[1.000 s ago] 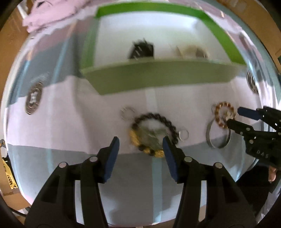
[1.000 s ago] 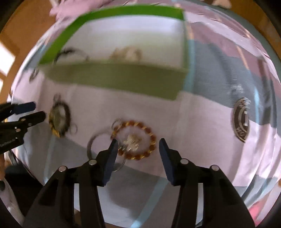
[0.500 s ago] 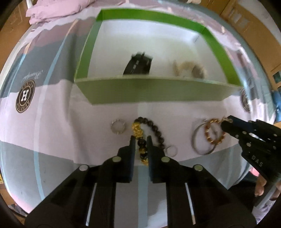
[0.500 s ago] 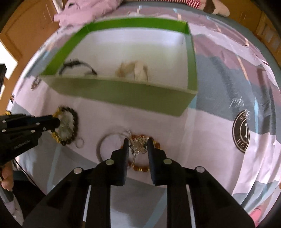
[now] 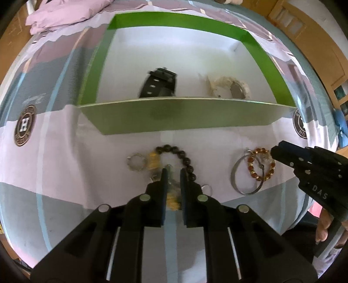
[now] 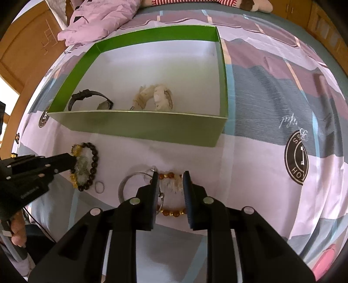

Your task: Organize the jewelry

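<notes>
A green box (image 5: pixel 178 118) with a white floor holds a black watch (image 5: pixel 159 83) and a cream watch (image 5: pixel 228 87). My left gripper (image 5: pixel 173 174) is shut on the dark-and-gold bead bracelet (image 5: pixel 184 157), held just above the bedsheet. My right gripper (image 6: pixel 169 178) is closed on the amber bead bracelet (image 6: pixel 174 212) with its pale tassel between the fingers. The box also shows in the right wrist view (image 6: pixel 139 128), with both watches inside.
A silver bangle (image 6: pixel 128 184) lies beside the amber bracelet. A small ring (image 6: pixel 99 186) and a sparkly ring (image 5: pixel 136 161) lie on the patterned sheet. A pink pillow (image 6: pixel 97 19) lies behind the box. Wooden furniture stands around the bed.
Both grippers went from open to shut on their bracelets a second ago. Since then both have lifted and pulled back, and the box looks farther below.
</notes>
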